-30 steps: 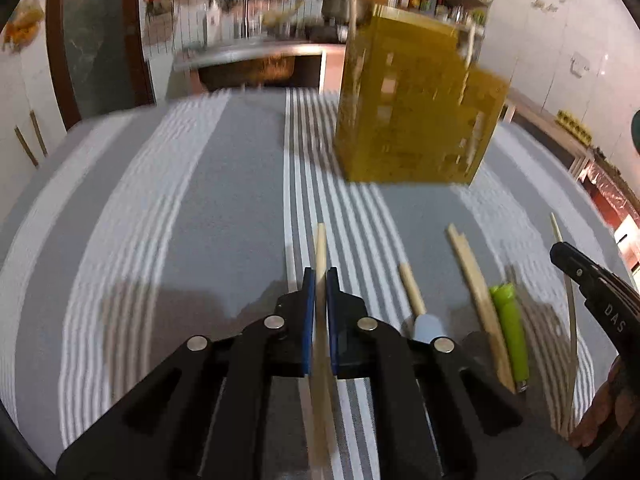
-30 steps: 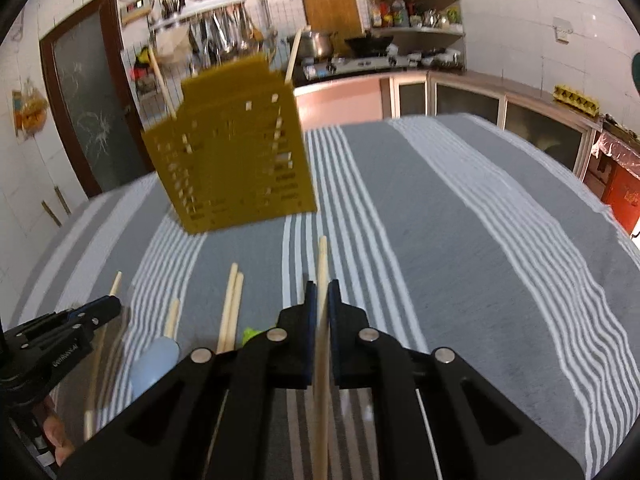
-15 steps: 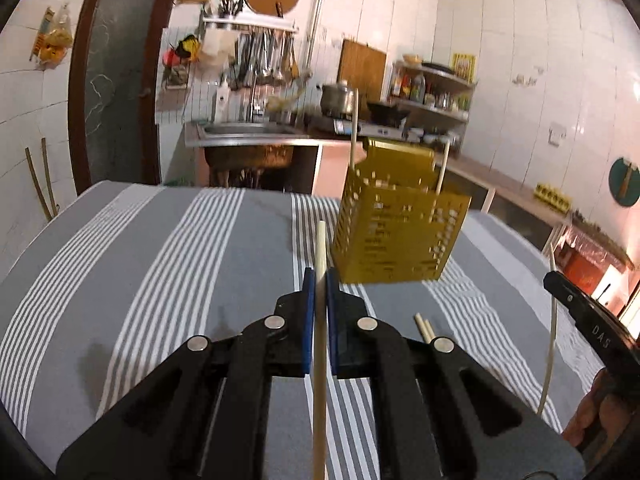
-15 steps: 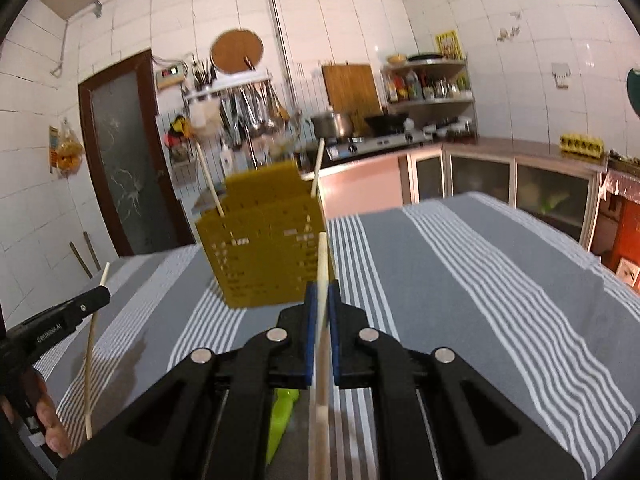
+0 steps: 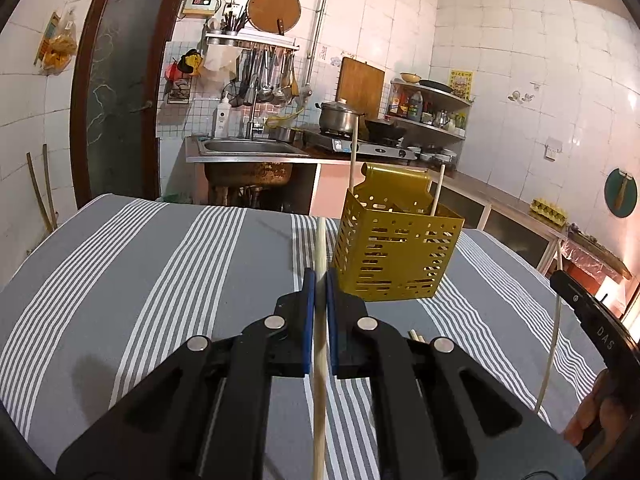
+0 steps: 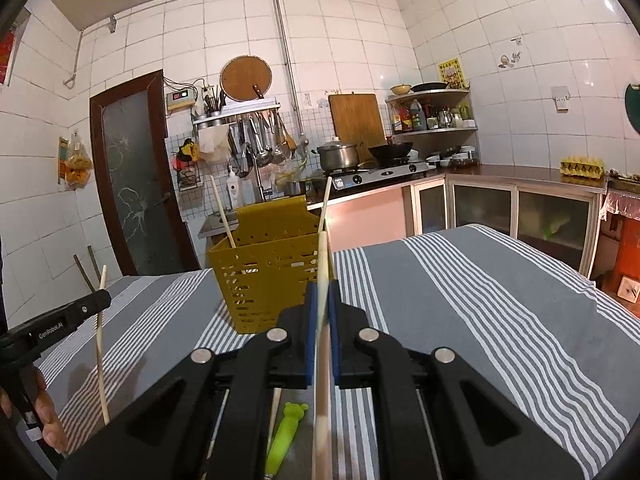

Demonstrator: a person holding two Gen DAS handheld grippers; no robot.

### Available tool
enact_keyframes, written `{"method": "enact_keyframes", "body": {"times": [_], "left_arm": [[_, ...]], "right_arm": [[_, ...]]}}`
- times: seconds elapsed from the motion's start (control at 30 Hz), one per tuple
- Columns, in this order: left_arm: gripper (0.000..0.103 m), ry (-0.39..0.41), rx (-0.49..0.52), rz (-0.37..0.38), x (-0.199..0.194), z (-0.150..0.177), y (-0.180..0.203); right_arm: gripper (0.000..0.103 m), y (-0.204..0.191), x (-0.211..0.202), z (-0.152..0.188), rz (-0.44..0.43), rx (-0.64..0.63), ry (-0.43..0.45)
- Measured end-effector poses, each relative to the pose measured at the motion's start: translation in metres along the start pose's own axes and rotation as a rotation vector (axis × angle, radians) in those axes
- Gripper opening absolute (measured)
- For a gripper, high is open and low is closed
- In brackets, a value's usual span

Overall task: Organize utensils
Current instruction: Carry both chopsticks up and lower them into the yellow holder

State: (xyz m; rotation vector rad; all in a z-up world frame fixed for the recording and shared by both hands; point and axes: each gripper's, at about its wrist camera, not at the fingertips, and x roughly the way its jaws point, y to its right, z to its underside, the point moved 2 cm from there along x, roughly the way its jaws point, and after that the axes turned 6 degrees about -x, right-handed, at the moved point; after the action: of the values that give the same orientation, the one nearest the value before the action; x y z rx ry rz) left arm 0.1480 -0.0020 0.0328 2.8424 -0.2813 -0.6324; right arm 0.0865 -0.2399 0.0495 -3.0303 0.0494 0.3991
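— So, what do the two tongs have hold of?

— Each is clamped on one chopstick. The left gripper (image 5: pixel 319 280) has its blue pads pressed against a pale chopstick (image 5: pixel 320 344) that runs straight out between them, tip up and forward. The right gripper (image 6: pixel 322 292) pinches its own chopstick (image 6: pixel 322 344) the same way, with no gap showing at the pads.

— Why hold them lengthwise like that?

— My guess is that it lets the stick go into the yellow holder (image 5: pixel 396 260) end first. The holder stands upright on the striped tablecloth (image 5: pixel 160 280), ahead of both grippers and apart from them, with two chopsticks already leaning inside.

— And both sticks are off the table?

— Yes, both are raised clear of the cloth, aimed toward the holder's open top.

— What is left lying down?

— A green utensil (image 6: pixel 286 428) and a few sticks beside it lie flat on the cloth below the right gripper, so sorting looks only partly done.
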Motion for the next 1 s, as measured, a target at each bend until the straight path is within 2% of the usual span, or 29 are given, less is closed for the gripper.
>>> {"method": "enact_keyframes", "body": {"times": [0.33,0.6,0.73,1.0], "left_arm": [[0.005,0.056,0.026,0.011,-0.017,-0.012,0.012],[0.004,0.093,0.041,0.039,-0.016,-0.035,0.024],[0.004,0.132,0.037,0.067,-0.013,-0.058,0.034],[0.005,0.261,0.048,0.112,0.004,-0.135,0.061]], "right_arm": [[0.006,0.005,0.004,-0.019,-0.023,-0.006,-0.016],[0.006,0.004,0.02,-0.043,-0.032,-0.036,0.032],[0.006,0.003,0.03,-0.064,-0.023,-0.039,0.08],[0.006,-0.004,0.061,-0.129,-0.001,-0.068,0.21]]}}
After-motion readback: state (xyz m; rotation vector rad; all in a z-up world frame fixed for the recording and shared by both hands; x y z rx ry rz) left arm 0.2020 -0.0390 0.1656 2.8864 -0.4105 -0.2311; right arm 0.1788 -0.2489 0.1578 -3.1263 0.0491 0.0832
